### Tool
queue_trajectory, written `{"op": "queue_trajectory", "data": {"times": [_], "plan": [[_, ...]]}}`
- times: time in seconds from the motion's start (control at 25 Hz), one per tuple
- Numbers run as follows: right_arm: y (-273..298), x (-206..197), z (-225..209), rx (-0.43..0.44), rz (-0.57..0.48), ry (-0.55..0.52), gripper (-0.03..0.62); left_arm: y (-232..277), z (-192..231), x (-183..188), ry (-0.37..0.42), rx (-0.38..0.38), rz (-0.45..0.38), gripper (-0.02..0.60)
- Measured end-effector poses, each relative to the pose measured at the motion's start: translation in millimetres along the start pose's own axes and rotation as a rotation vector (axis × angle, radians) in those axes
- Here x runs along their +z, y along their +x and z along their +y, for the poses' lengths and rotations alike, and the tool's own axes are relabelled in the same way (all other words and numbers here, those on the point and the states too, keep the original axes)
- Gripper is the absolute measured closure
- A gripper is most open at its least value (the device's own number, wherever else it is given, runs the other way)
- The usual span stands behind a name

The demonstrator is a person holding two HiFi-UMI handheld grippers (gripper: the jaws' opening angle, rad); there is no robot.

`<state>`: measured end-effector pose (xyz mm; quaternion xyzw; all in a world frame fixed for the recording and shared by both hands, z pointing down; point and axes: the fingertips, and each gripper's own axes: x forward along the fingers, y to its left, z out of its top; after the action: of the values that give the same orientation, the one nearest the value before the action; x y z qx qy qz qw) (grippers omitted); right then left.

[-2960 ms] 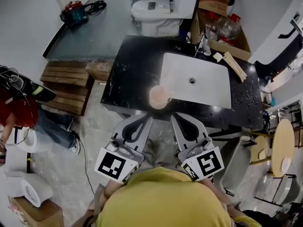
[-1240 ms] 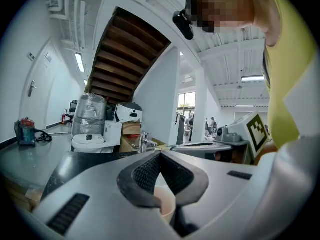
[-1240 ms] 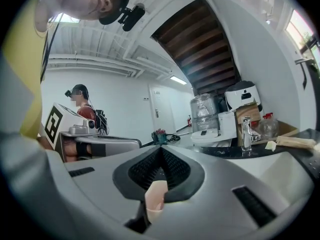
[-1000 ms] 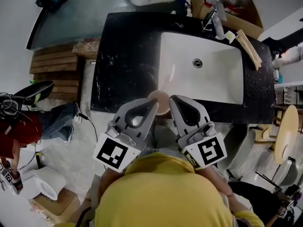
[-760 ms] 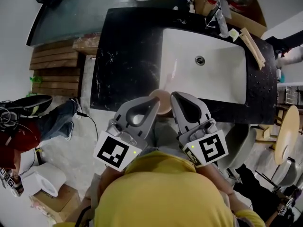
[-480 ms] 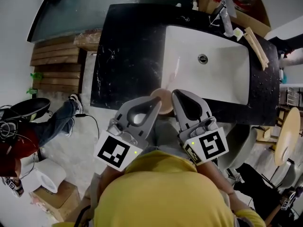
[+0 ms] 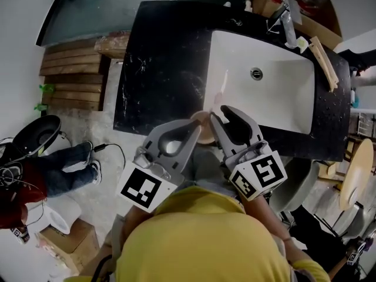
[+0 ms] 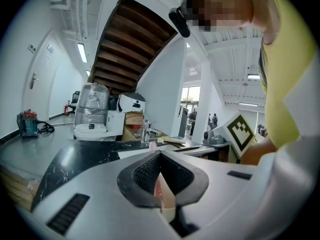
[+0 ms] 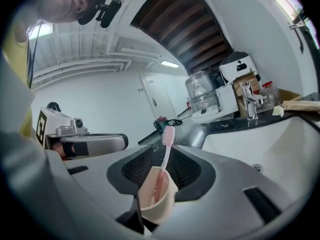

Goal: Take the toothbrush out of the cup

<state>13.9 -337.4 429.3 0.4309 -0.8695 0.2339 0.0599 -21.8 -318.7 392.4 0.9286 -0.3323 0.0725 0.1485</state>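
The head camera looks steeply down from over the person's shoulders, with the left hand-held gripper [image 7: 195, 126] and the right hand-held gripper [image 7: 218, 111] near it and the black surface [image 7: 158, 57] and white sink [image 7: 282, 107] beyond. The left gripper view sits low and faces nearly level along that hand-held gripper's jaws, with the cup [image 8: 163, 196] pinched close to the lens and the toilet [image 8: 92, 126] far off. The right gripper view looks the same way along jaws that are opening around the cup and toothbrush [image 9: 166, 144]. All three views share the cup, the surface and the far faucet [image 9: 248, 101].
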Motion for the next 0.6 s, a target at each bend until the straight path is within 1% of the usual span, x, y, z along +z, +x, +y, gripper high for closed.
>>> {"op": "queue_trajectory", "data": {"times": [0.36,0.6], "plan": [[14,-8,-8,0.014,0.036,0.040,0.474,-1,9,-3,-0.015,0.026,0.009,0.574],[21,-10,-12,0.017,0.058,0.040,0.474,-2,13,-4,-0.022,0.040,0.011,0.574]]}}
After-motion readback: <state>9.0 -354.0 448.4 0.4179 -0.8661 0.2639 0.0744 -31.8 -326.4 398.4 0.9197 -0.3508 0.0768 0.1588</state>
